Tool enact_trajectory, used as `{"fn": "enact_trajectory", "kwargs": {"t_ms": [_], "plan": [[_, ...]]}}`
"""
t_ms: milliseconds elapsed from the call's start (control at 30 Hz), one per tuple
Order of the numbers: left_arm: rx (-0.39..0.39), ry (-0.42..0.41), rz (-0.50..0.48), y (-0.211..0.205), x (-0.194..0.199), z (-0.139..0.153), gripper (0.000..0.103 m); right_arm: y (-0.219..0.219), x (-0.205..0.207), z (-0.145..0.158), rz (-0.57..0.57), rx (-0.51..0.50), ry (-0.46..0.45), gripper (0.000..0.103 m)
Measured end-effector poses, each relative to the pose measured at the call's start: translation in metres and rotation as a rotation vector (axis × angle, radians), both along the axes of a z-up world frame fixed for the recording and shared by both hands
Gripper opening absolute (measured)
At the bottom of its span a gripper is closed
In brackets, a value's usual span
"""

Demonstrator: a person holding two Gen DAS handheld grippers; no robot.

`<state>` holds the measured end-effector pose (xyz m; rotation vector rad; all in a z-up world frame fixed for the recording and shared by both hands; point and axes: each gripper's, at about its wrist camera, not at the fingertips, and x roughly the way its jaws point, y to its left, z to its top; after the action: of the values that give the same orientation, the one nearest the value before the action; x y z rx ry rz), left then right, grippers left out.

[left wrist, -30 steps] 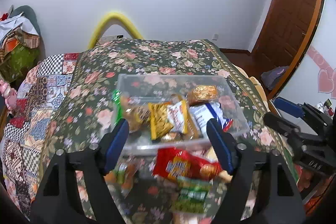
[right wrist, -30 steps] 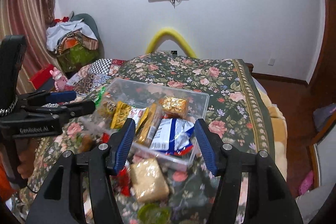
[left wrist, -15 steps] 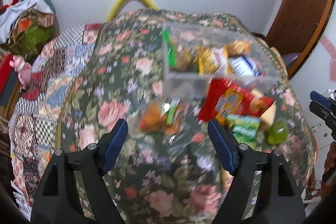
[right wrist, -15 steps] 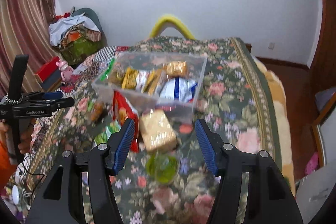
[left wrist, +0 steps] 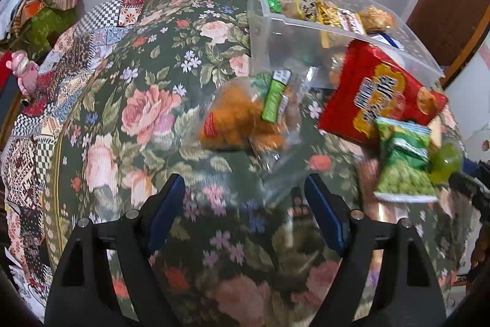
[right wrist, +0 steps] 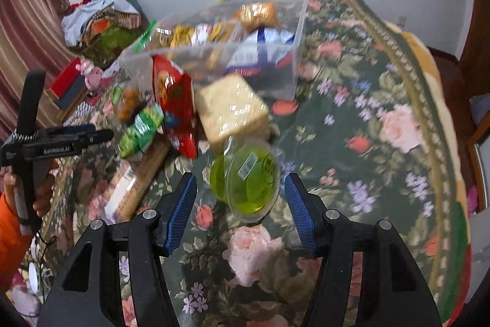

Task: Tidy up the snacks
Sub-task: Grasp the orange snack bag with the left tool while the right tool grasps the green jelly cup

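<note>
Left wrist view: a moment ago this camera looked straight into the clear bin (left wrist: pixel 306 29); now it has dropped toward the bedspread (left wrist: pixel 128 100), and the bin has slid up to one o'clock with its packets still inside. The left gripper (left wrist: pixel 245 204) has its jaws opening with only a clear wrapper edge and the cloth between them, nothing pinched. Just ahead at twelve lies the orange snack bag (left wrist: pixel 239 118), with the red packet (left wrist: pixel 379 94) at two o'clock leaning on the bin wall and the green pea packet (left wrist: pixel 404 161) at three. I'd judge the orange bag is the next pick. Open cloth runs from eight to eleven o'clock, so there is room to swing that way.

Right wrist view: this one has come down too. The right gripper (right wrist: pixel 239 207) stands parted and empty, and the green jelly cup (right wrist: pixel 245 180) sits just ahead between the pads, untouched. The pale cracker block (right wrist: pixel 229 109) lies at twelve, touching the bin front. From two to five o'clock the bedspread is free up to its gold border; at nine the other gripper and a hand (right wrist: pixel 43 192) crowd in
</note>
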<state>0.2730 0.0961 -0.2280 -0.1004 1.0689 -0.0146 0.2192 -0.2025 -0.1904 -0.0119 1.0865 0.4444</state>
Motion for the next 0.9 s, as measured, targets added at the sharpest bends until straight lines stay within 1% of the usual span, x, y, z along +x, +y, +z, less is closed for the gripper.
{"fn": "enact_trajectory", "kwargs": {"t_ms": [100, 133, 333, 467, 600, 700, 733, 767, 833, 900], "plan": [[-0.02, 0.001, -0.001, 0.002, 0.011, -0.004, 0.081, 0.003, 0.002, -0.009, 0.003, 0.005, 0.028, 0.056], [-0.016, 0.0, 0.002, 0.001, 0.015, -0.005, 0.081, 0.003, 0.003, -0.012, 0.003, 0.012, 0.038, 0.056], [-0.005, -0.026, 0.02, 0.001, 0.036, -0.008, 0.081, 0.007, 0.004, -0.015, 0.0, -0.02, 0.019, 0.058], [0.002, -0.026, 0.043, 0.001, 0.051, -0.012, 0.081, 0.01, 0.005, -0.018, 0.01, -0.046, 0.002, 0.058], [-0.014, -0.02, 0.059, 0.002, 0.064, -0.018, 0.082, 0.017, 0.005, -0.019, 0.017, -0.076, -0.016, 0.058], [-0.005, -0.032, 0.069, 0.004, 0.068, -0.02, 0.082, 0.018, 0.004, -0.02, 0.016, -0.091, -0.027, 0.056], [-0.01, -0.035, 0.072, 0.004, 0.068, -0.02, 0.081, 0.018, 0.005, -0.02, 0.012, -0.091, -0.028, 0.053], [-0.012, -0.038, 0.076, 0.005, 0.068, -0.02, 0.078, 0.016, 0.006, -0.02, 0.005, -0.093, -0.029, 0.048], [-0.01, -0.044, 0.076, 0.006, 0.066, -0.02, 0.073, 0.013, 0.008, -0.02, -0.001, -0.071, -0.02, 0.048], [0.009, -0.05, 0.061, 0.005, 0.063, -0.019, 0.067, 0.008, 0.009, -0.02, -0.013, -0.05, -0.013, 0.047]]}}
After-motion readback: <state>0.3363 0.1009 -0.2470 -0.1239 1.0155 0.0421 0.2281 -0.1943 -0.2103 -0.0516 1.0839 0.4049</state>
